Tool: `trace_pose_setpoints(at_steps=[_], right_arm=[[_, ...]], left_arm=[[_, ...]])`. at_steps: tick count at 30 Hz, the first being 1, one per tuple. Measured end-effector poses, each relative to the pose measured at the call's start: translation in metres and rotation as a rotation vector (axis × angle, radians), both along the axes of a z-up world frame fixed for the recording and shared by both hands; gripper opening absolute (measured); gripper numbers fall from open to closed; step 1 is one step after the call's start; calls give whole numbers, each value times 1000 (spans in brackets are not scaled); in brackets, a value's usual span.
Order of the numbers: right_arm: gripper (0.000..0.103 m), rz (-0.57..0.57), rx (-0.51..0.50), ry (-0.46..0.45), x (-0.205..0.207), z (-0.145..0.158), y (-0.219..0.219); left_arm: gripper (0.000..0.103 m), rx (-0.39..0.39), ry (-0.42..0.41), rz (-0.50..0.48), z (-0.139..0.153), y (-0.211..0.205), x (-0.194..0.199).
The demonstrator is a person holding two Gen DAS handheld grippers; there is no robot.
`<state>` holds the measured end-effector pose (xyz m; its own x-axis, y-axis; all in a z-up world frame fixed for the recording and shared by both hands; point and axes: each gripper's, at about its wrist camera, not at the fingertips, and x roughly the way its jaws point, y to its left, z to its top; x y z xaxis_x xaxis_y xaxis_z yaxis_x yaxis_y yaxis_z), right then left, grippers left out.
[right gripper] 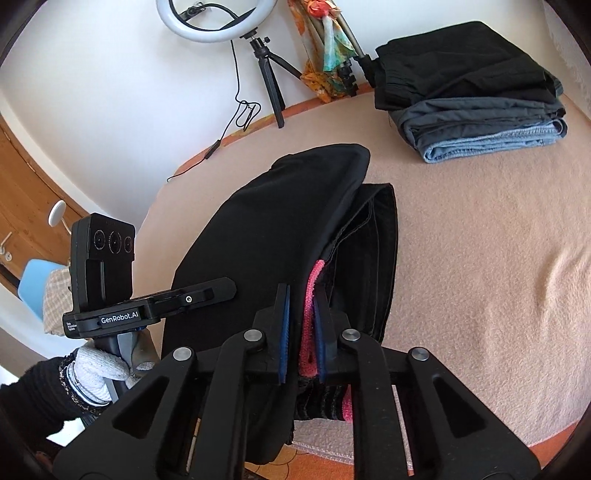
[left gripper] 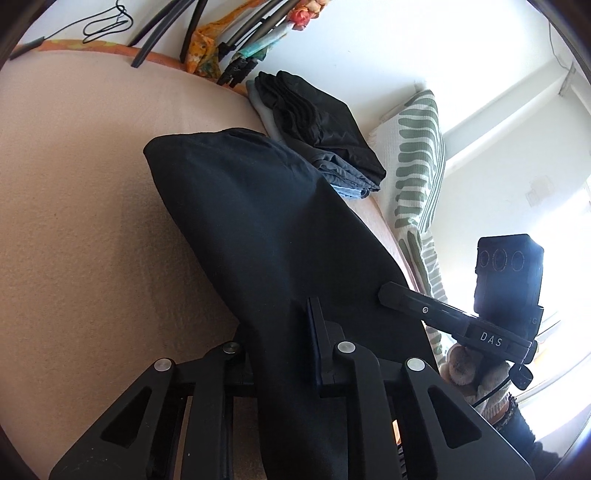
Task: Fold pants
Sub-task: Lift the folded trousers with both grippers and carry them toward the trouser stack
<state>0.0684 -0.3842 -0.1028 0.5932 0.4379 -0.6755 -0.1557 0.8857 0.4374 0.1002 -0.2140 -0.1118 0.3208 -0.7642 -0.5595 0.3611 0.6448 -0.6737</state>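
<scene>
The black pants (left gripper: 258, 229) lie partly raised off the bed (left gripper: 74, 184), folded over on themselves, with the fold toward the far edge of the bed and the near end lifted at the near edge. The left gripper (left gripper: 280, 343) is clamped on the pants; one finger (left gripper: 316, 332) shows, and the other is hidden behind the cloth. The right gripper (right gripper: 301, 325) is clamped on the pants' (right gripper: 266, 229) near end, where a pink inner band (right gripper: 308, 325) shows between its blue pads (right gripper: 283, 328). In the right wrist view the lifted upper layer arches over a lower layer that rests on the beige blanket (right gripper: 480, 277). The left gripper's body (right gripper: 107, 280) is seen just beside the pants' left edge, held by a gloved hand (right gripper: 99, 373). A stack of folded clothes (right gripper: 476, 92) sits at the far right corner of the bed, well apart from the pants. A ring light on a tripod (right gripper: 218, 18) stands beyond the far edge.
</scene>
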Motion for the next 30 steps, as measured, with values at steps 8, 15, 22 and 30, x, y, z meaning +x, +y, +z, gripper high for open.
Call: trace_pose_setpoints(at_steps=[8,15,22,30], right_arm=[[24,-21,8,121,11,-28,-19],[51,-11,187,226,13,-65,-51],[54,47,396,212,32,-78,-54],[21,60,111,111,26,-39,-15]], left_arm=[[14,38,7,-8,-6,-4,6],[14,24,41,5,-15,1,10],[16,16,95,14,-31,-2,14],[15,44,39,12,-21,-4,10]])
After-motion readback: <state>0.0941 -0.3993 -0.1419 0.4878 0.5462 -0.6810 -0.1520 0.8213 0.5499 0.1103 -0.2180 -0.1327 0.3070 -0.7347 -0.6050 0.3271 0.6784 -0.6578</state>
